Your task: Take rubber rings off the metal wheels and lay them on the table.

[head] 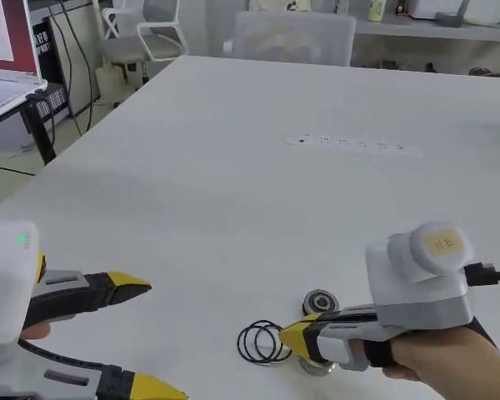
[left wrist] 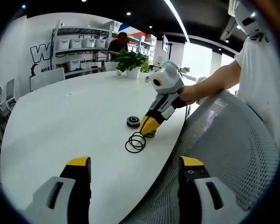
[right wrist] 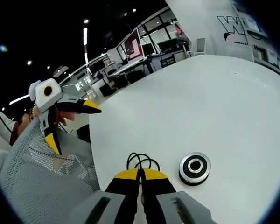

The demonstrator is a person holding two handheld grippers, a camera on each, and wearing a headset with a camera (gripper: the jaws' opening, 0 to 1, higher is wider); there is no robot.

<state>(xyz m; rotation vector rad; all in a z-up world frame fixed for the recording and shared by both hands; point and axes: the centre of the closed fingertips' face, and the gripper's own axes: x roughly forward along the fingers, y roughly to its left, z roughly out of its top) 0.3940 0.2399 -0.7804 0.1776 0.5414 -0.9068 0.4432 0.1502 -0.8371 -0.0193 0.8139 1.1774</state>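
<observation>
Near the front edge of the table (head: 233, 183), black rubber rings (head: 262, 342) lie loose in an overlapping bunch, 2 or 3 by the look, so part of the job seems done. Just beside them the right gripper (head: 293, 337) has its jaws pressed together over 1 metal wheel (head: 318, 365); whether they pinch a ring I cannot tell. A second wheel (head: 320, 301) stands close by with a dark outer band, probably yet to be stripped. Well apart, the left gripper (head: 142, 337) hangs wide open, empty.

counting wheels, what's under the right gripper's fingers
A metal wheel peeks out beneath the right gripper, beside loose rubber rings. The fingers cover most of it, hiding any ring on it.
</observation>
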